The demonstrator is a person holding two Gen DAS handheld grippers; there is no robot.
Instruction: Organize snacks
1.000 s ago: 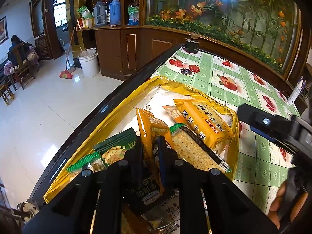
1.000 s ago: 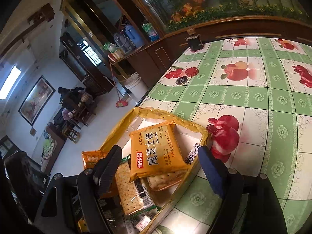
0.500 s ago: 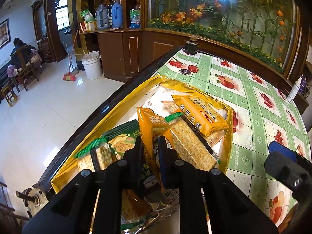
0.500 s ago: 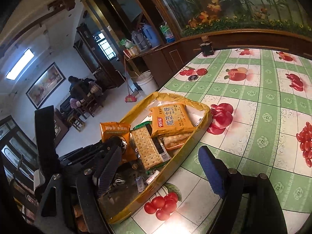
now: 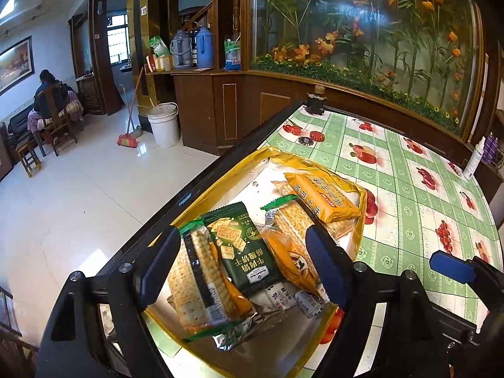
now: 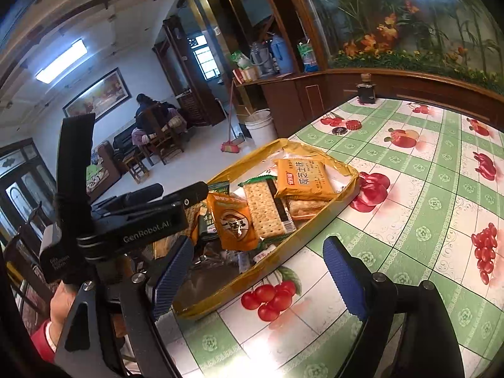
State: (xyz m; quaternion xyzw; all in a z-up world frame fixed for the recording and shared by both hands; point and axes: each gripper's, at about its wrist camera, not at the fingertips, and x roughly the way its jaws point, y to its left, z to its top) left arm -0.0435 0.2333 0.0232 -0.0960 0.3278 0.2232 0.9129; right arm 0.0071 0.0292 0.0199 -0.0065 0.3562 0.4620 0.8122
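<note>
on the table edge: yellow tray (image 5: 362, 217) (image 6: 318, 220) sits on the green fruit-print tablecloth (image 5: 409, 195) (image 6: 425, 208), its left long side along the table's dark rim.
tray contents, far end: orange cracker pack (image 5: 321, 197) (image 6: 302, 178) at 12 o'clock of the heap, lying partly over a clear-wrapped stack of crackers.
tray contents, middle: long clear sleeve of square crackers (image 5: 293, 220) (image 6: 266, 211), long axis running from 6 to 12 o'clock in the left wrist view, green sealed end at the far side.
tray contents, near end: orange pouch (image 5: 289, 260) (image 6: 234, 223), dark green cracker pack (image 5: 242, 249), another clear cracker sleeve (image 5: 195, 283) at 8 o'clock, small white wrapped sweets at 5 o'clock.
green pack heading: long axis from 11 to 5 o'clock, its print upside down to the left camera.
left gripper (image 5: 242, 271) (image 6: 189, 198): spread wide, grasping nothing, poised over the near heap.
right gripper (image 6: 261, 277): spread wide, grasping nothing, its left finger by the tray's near corner, its right finger over bare cloth.
beyond the table: white bucket (image 5: 163, 124) and a broom on the tiled floor.
</note>
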